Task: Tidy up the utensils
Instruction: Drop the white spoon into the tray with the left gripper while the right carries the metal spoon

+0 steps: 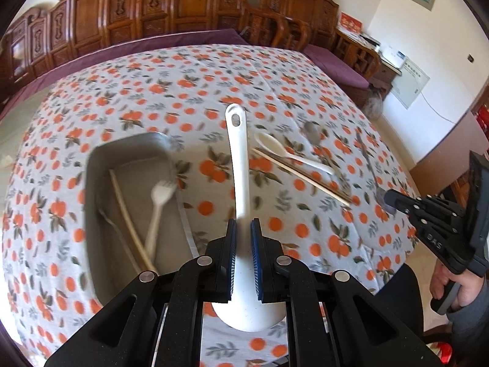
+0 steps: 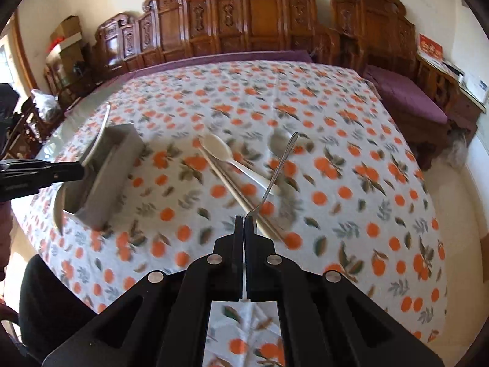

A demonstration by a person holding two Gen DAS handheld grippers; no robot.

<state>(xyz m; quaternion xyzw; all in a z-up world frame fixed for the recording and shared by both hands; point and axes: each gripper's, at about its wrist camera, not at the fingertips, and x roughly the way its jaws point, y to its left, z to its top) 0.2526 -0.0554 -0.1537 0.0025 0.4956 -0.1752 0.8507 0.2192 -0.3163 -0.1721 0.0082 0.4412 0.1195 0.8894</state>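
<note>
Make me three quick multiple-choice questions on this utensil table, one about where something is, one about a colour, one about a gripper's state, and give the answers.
1. Where is the white plastic fork?
A. inside the grey tray
B. on the tablecloth
C. in the right gripper

2. What colour is the ladle in the left gripper?
A. black
B. white
C. metal grey

3. What is the right gripper doing?
A. standing open over the chopsticks
B. shut on nothing
C. shut on a metal spoon

Answers: 1 A, the fork lies in the tray beside other utensils. 2 B, its handle and bowl are white. 3 C, the jaws pinch the spoon's end.
</note>
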